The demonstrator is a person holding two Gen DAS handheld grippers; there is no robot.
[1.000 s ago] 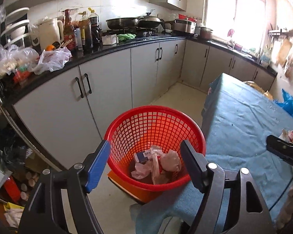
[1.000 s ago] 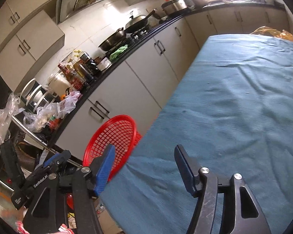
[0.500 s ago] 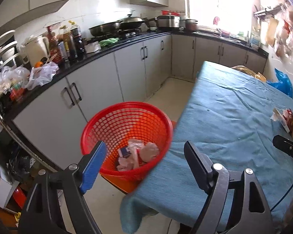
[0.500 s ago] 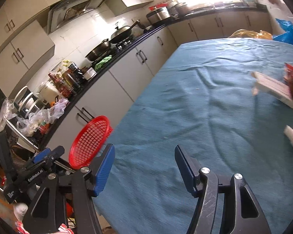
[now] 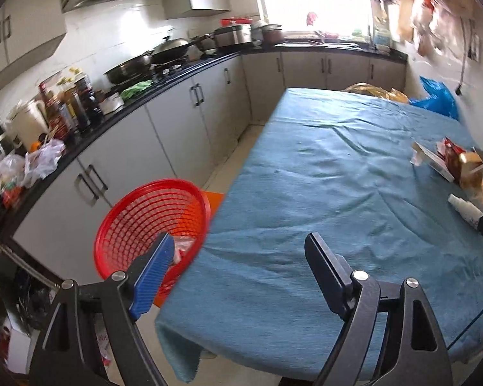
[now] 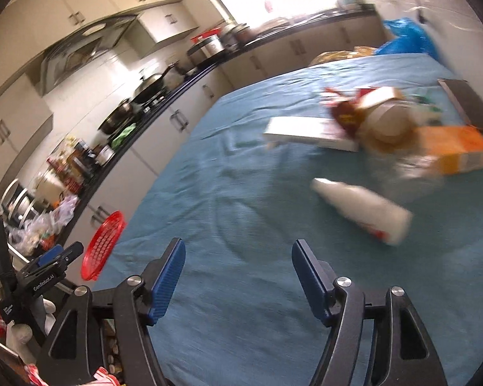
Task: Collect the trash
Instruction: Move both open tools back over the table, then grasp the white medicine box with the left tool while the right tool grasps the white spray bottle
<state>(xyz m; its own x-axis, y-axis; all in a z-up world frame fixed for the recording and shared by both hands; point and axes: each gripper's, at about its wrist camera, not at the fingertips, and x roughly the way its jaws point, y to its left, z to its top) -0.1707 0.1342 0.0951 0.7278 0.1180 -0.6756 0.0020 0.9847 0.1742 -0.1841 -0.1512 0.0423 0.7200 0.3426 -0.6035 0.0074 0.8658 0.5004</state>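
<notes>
**Trash is on the blue cloth, and both grippers are empty**

Trash waits in a loose pile at the right of the right wrist view: a white bottle (image 6: 360,212) lying on its side, a flat white box (image 6: 309,133) behind it, an orange carton (image 6: 457,151) and a brown-and-red wrapper (image 6: 347,112) leaning on each other. All of it lies on the table's blue cloth (image 6: 241,193). The red basket (image 5: 151,222) stands at the lower left of the left wrist view, just beside the table edge, with some pieces already in it.

Your right gripper (image 6: 238,276) is at the bottom centre of its frame. Its jaws are opening, nothing is between them, and the bottle is still apart from them, up and to the right. Your left gripper (image 5: 238,270) is wide apart and holds nothing.

What could go wrong, in my judgement: the bottle is round and on its side, so a pad that touches only one side may roll it away. The pile is packed tightly, so reaching for one piece may drag another. The cloth is wrinkled and a low finger may catch it.

Readable writing: only "GenRobot.AI" on the body of the left gripper at the lower left of the right wrist view. The labels on the trash are too blurred to read.
</notes>
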